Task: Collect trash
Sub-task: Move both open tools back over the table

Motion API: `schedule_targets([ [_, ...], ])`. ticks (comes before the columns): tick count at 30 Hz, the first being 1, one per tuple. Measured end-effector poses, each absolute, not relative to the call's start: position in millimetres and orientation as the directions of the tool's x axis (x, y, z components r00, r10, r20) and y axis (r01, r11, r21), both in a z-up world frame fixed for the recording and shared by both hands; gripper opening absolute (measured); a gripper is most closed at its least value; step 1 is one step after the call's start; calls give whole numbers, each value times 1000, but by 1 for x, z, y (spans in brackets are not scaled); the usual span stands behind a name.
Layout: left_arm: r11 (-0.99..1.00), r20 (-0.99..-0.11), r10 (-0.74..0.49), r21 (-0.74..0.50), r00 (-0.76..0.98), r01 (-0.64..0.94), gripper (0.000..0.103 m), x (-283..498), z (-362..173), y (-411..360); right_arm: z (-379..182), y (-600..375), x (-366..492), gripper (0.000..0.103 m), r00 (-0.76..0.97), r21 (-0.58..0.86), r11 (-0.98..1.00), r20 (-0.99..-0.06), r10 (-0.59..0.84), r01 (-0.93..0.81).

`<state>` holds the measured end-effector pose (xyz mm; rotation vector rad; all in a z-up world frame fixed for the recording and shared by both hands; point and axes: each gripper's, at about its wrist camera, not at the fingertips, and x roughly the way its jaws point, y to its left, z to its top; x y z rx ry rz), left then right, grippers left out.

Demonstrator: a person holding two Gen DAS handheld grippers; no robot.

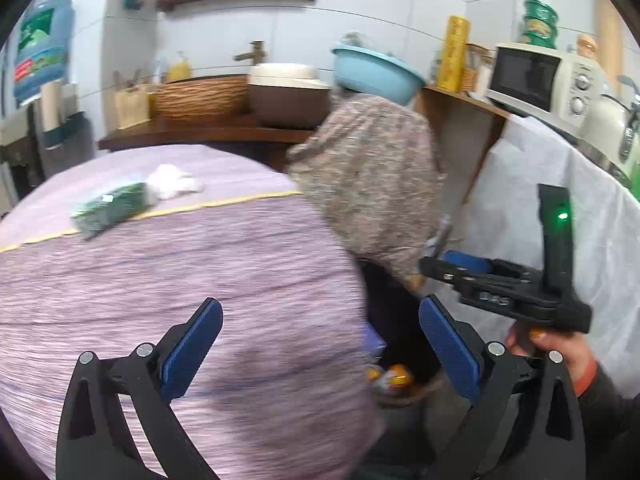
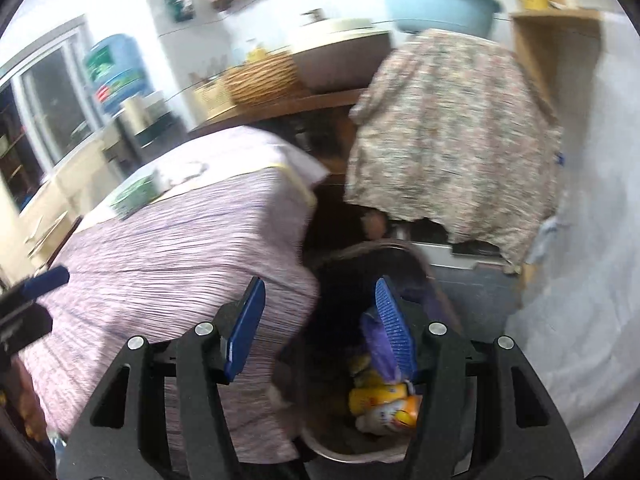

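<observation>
A green wrapper (image 1: pixel 110 208) and a crumpled white tissue (image 1: pixel 174 182) lie on the far part of the purple-clothed table (image 1: pixel 180 280). They also show in the right wrist view, the wrapper (image 2: pixel 136 196) at left. A dark trash bin (image 2: pixel 360 360) stands on the floor beside the table and holds yellow and purple wrappers (image 2: pixel 384 400). My right gripper (image 2: pixel 320 336) is open and empty above the bin; it also shows in the left wrist view (image 1: pixel 452 268). My left gripper (image 1: pixel 320 352) is open and empty over the table's near right edge.
A floral cloth (image 1: pixel 372 184) hangs over a stand behind the bin. A counter at the back holds a wicker basket (image 1: pixel 196 98), a sink bowl (image 1: pixel 288 96) and a blue basin (image 1: pixel 372 72). A microwave (image 1: pixel 544 80) stands right, above a white cloth (image 1: pixel 560 220).
</observation>
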<state>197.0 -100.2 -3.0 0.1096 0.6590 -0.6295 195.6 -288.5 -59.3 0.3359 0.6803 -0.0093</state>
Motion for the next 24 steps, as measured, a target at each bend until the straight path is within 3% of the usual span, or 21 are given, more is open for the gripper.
schedule_targets([
  [1,819,-608,-497,-92,619,567,98,204,-3,-94,-56,-280,201,68,780,294,952,-615,115,91],
  [13,884,-623,-369,-5,690,468,98,265,7,-14,-31,-216,245,71,757,238,966,-612,229,-100],
  [20,873,-645,-331,68,689,484,98,293,4,-10,-28,-197,264,72,739,228,963,-623,256,-142],
  [24,845,-687,-272,164,674,509,98,326,-1,-10,-28,-190,274,79,730,216,962,-629,267,-166],
])
